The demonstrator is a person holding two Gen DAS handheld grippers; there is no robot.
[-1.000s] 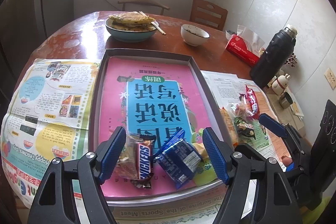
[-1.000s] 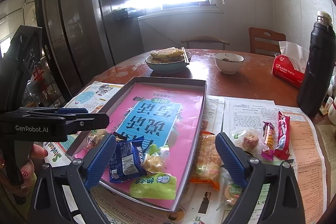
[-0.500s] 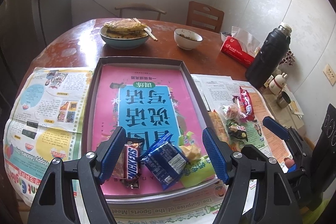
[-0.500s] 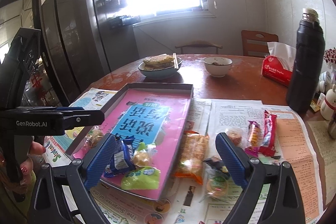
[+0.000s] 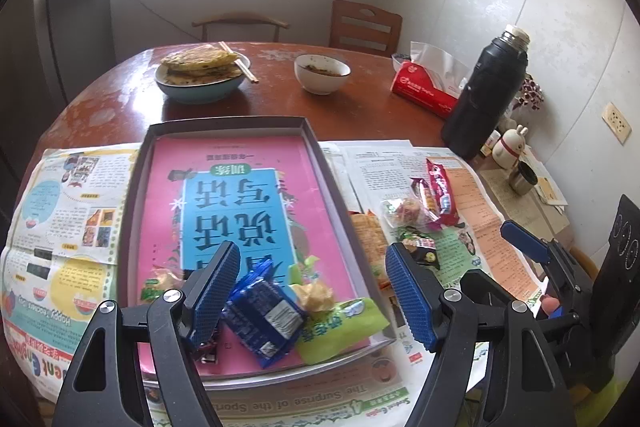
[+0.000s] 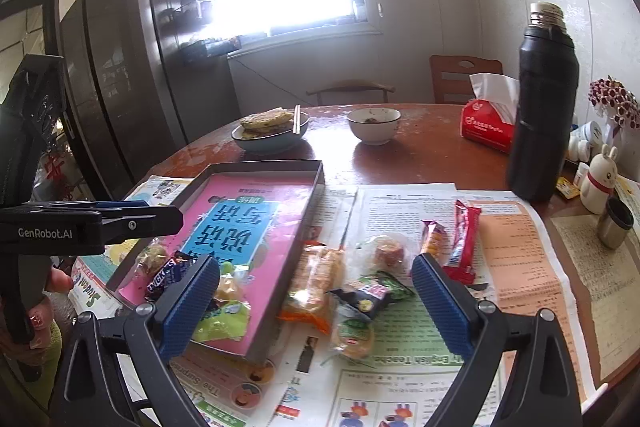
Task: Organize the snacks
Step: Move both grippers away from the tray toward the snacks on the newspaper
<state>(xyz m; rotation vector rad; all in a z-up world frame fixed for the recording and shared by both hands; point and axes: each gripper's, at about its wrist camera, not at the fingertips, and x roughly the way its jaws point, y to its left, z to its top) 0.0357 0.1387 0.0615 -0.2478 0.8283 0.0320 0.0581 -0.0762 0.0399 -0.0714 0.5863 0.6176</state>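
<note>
Left gripper [image 5: 314, 293]: fingers [image 5: 212, 291] spread wide, nothing gripped. It hovers over the near end of the tray [image 5: 320, 163]; the blue snack packet [image 5: 262, 313] lies in the tray between the fingers, not pressed by either pad. A Snickers bar [image 6: 166, 275] lies at the tray's near left corner, mostly hidden behind the left finger in the left wrist view. A yellow-wrapped snack [image 5: 316, 295] and a green packet [image 5: 340, 323] lie just right of the blue packet, at the tray's near right corner

The tray sits on newspaper [image 5: 60, 211] spread over the near part of the round worktop [image 5: 360, 107], its floor covered by a pink and blue printed sheet [image 5: 232, 195]

Right gripper [image 6: 316, 303]: fingers [image 6: 436, 303] also spread wide and empty. It hovers over the loose snacks on the newspaper just right of the tray's right wall. Between the fingers lie an orange packet [image 6: 316, 279] beside the tray wall, a dark packet [image 6: 370, 295] and a clear wrapped bun [image 6: 352, 333]. Beyond them lie a round wrapped sweet [image 6: 386, 251], an orange stick [image 6: 432, 237] and a red stick packet [image 6: 464, 239]

Far edge of the worktop: a dish of flatbread [image 5: 200, 71], a white bowl [image 5: 322, 73], a tissue pack [image 5: 426, 87] and a black flask [image 5: 486, 95]
</note>
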